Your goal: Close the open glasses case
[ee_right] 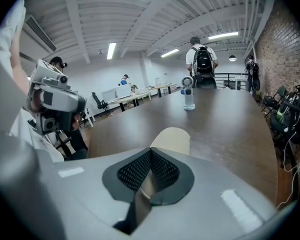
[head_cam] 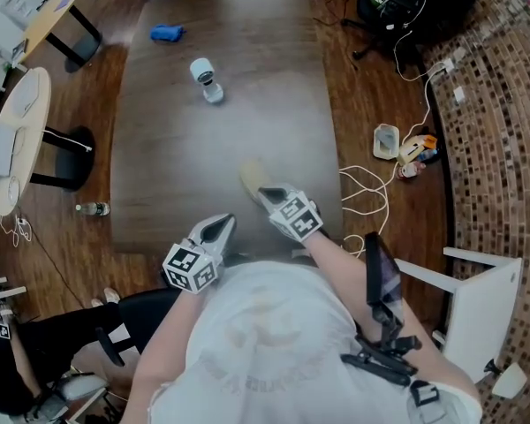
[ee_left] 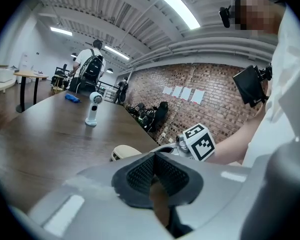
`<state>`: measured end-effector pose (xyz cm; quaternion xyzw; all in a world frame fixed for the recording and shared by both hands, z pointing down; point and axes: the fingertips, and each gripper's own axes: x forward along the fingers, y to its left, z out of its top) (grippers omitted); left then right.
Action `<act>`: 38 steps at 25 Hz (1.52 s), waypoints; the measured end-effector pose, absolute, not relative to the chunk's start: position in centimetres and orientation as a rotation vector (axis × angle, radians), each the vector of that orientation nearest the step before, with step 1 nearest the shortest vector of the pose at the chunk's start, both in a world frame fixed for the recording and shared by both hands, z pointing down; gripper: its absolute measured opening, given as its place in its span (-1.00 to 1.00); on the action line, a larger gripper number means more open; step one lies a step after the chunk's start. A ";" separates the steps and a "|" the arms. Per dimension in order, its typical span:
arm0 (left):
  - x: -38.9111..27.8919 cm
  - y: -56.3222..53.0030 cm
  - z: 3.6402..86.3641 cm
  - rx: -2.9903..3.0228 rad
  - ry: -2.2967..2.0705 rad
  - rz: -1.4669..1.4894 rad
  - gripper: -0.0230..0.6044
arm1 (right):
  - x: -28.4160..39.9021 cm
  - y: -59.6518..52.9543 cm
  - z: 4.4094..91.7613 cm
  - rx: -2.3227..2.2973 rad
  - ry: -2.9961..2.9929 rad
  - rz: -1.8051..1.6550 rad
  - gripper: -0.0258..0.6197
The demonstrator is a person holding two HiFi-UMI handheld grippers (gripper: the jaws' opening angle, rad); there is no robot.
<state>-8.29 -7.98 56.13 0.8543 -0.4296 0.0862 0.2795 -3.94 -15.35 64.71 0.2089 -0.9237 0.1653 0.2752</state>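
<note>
A cream glasses case (head_cam: pixel 251 176) lies on the dark wooden table (head_cam: pixel 185 166) near its front edge. It shows as a smooth rounded lump with no gap visible. My right gripper (head_cam: pixel 264 193) is shut with nothing between its pads, its tips just behind the case (ee_right: pixel 173 138). My left gripper (head_cam: pixel 224 225) hangs at the table's front edge, to the left of the case and apart from it, also shut and empty. From the left gripper view the case (ee_left: pixel 125 152) lies ahead, with the right gripper's marker cube (ee_left: pixel 200 142) beside it.
A white handheld device (head_cam: pixel 206 79) and a small blue object (head_cam: pixel 166 33) sit at the table's far end. On the floor there are a water bottle (head_cam: pixel 93 208) at the left and cables (head_cam: pixel 367 193) and a white chair (head_cam: pixel 477 281) at the right. A person with a backpack (ee_left: pixel 90 69) stands beyond the table.
</note>
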 end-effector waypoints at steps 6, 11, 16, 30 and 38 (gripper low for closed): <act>-5.8 -8.4 55.2 2.317 -1.161 0.236 -0.91 | -1.6 -14.8 62.0 0.551 -2.588 0.514 -0.90; -5.1 -8.2 53.9 2.345 -1.174 0.219 -0.91 | 0.2 -13.6 58.2 0.557 -2.684 0.561 -0.90; -2.1 -7.9 53.4 2.358 -1.221 0.175 -0.91 | 5.0 -12.0 55.2 0.548 -2.751 0.578 -0.90; 5.7 -3.2 54.9 2.293 -1.329 0.146 -0.91 | 13.7 -7.7 54.0 0.476 -2.834 0.629 -0.90; 7.7 -3.7 55.1 2.317 -1.296 0.169 -0.91 | 15.6 -7.9 54.7 0.506 -2.821 0.634 -0.90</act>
